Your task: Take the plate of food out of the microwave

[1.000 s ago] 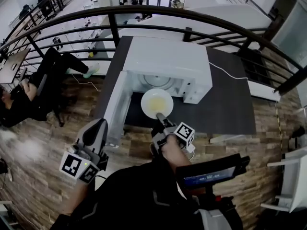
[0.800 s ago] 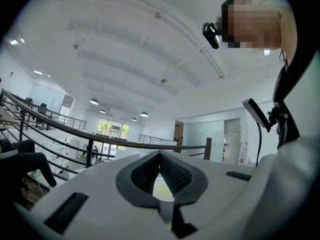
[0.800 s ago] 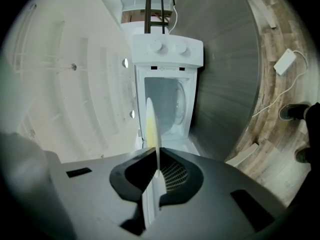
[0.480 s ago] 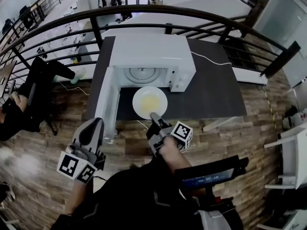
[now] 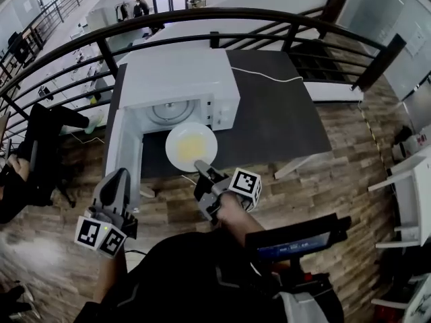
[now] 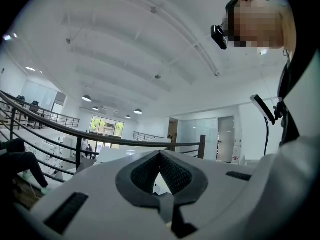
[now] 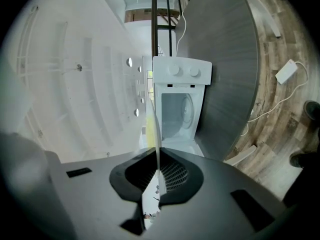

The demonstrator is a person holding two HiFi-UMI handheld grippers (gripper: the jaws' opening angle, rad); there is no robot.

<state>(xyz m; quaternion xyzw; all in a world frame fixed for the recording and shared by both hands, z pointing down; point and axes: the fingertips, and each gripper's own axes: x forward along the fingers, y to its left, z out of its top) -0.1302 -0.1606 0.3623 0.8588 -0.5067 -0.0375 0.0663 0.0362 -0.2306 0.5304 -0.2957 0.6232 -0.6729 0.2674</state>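
A white plate (image 5: 190, 145) with yellow food on it hangs in front of the white microwave (image 5: 178, 76), outside the open cavity (image 5: 168, 113). My right gripper (image 5: 200, 167) is shut on the plate's near rim. In the right gripper view the plate (image 7: 158, 129) shows edge-on as a thin line running into the right gripper (image 7: 158, 173), with the microwave (image 7: 180, 106) beyond it. The microwave door (image 5: 124, 157) stands swung out on the left. My left gripper (image 5: 119, 178) is low at the left, near the door's end, holding nothing. The left gripper (image 6: 160, 156) is shut, its pads meeting at the tips.
The microwave stands on a dark table (image 5: 276, 120), and a white cable (image 5: 269, 78) runs across it. A black railing (image 5: 202, 15) curves behind the table. A person (image 5: 34, 160) sits at the left. White furniture (image 5: 411, 200) is at the right, on a wooden floor.
The plate has come out of the microwave cavity toward me, carried by the right gripper. The left gripper has drifted to the left, past the open door's end.
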